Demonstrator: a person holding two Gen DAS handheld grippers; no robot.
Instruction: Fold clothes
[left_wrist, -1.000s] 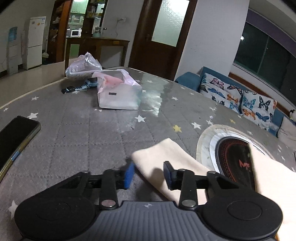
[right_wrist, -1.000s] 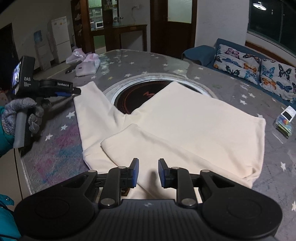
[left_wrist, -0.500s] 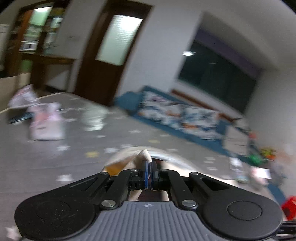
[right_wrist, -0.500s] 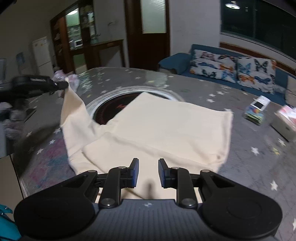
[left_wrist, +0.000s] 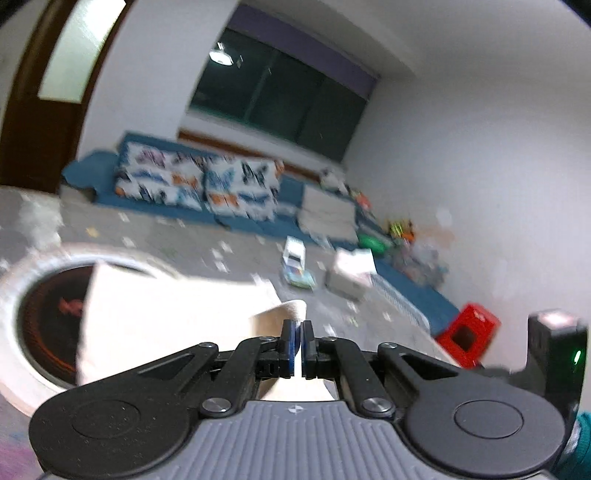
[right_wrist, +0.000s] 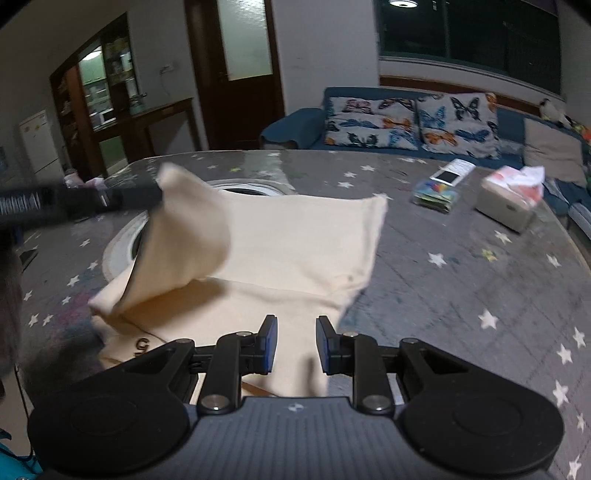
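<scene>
the cream garment (right_wrist: 295, 236) lies spread on the grey star-patterned desk (right_wrist: 461, 280), partly covering the round white-rimmed inset (right_wrist: 122, 240) in the desk's middle. the left gripper (left_wrist: 298, 345) has its fingers (left_wrist: 289, 343) pinched together on one end of the garment, and that end is lifted off the desk, hanging as a slanted flap above the flat part; in the right wrist view the gripper comes in from the left as a dark blurred bar meeting the raised corner. the right gripper (right_wrist: 294, 345) hovers over the garment's near edge with its fingers (right_wrist: 267, 343) a narrow gap apart and nothing between them.

to the right on the desk stands a white tissue box (right_wrist: 508, 206) with pink and white tissue bunched out of its top. just beside it lies a small clear packet with colourful contents (right_wrist: 436, 194) and a flat white device (right_wrist: 452, 172) resting partly on it. beyond the desk is a blue sofa (right_wrist: 295, 125) with butterfly cushions (right_wrist: 373, 122). in the left wrist view a red crate (left_wrist: 469, 332) stands on the floor; its contents cannot be made out.
</scene>
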